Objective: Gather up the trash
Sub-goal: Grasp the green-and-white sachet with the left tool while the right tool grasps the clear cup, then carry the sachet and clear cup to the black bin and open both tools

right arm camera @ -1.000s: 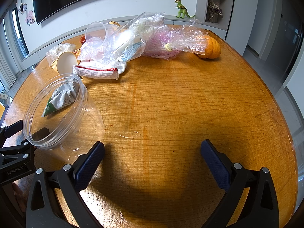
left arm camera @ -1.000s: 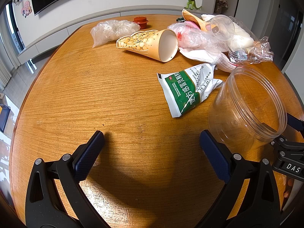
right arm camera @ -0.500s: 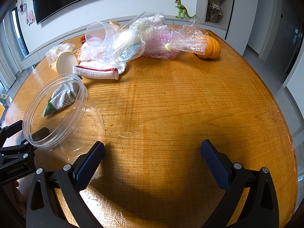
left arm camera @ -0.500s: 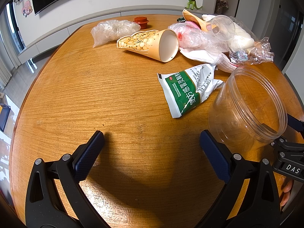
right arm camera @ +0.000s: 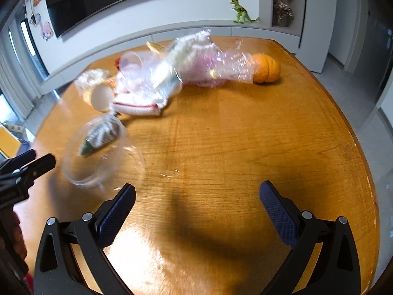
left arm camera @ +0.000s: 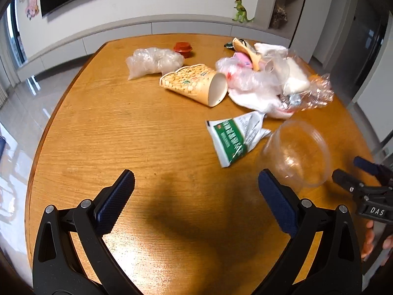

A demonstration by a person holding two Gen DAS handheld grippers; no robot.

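A clear plastic jar (left arm camera: 297, 153) stands open on the round wooden table (left arm camera: 122, 132), between my two grippers; it also shows in the right wrist view (right arm camera: 94, 153). A green and white packet (left arm camera: 233, 137) lies just left of it. A paper snack cup (left arm camera: 196, 86) lies on its side further back, beside a clear bag (left arm camera: 153, 61) and a heap of plastic wrap and cloth (left arm camera: 272, 81). My left gripper (left arm camera: 196, 196) is open and empty above the table. My right gripper (right arm camera: 197, 206) is open and empty too.
A small red lid (left arm camera: 183, 48) sits near the far edge. An orange pumpkin (right arm camera: 266, 67) lies at the right end of the heap. A white-and-red cloth (right arm camera: 137, 105) lies under the wrap. A green toy dinosaur (right arm camera: 242, 11) stands on the ledge behind.
Both grippers have pulled back and up from the table, so the jar and trash now look smaller and further away. The views are blurred by motion. Both stay open.
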